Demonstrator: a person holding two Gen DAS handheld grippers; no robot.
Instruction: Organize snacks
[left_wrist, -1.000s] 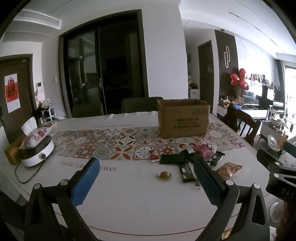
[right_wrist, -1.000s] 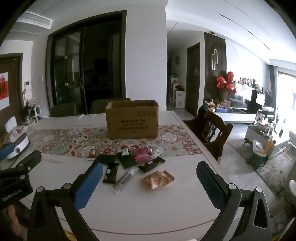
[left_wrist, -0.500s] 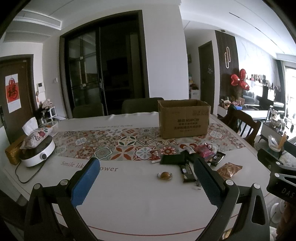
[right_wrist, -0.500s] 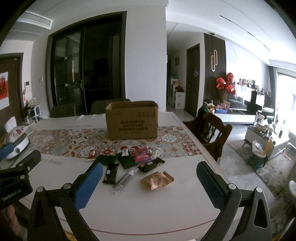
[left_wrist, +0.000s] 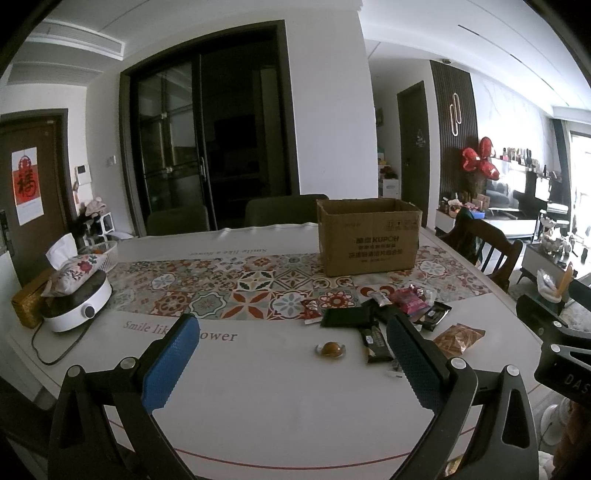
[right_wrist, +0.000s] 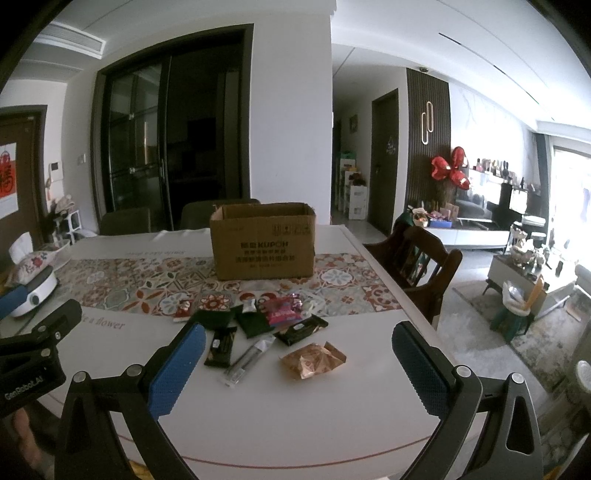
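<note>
Table (left_wrist: 258, 387) below both grippers (fingers apart)

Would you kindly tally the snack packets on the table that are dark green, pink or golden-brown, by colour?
dark green packets: 2
pink packet: 1
golden-brown bag: 1
Total: 4
</note>
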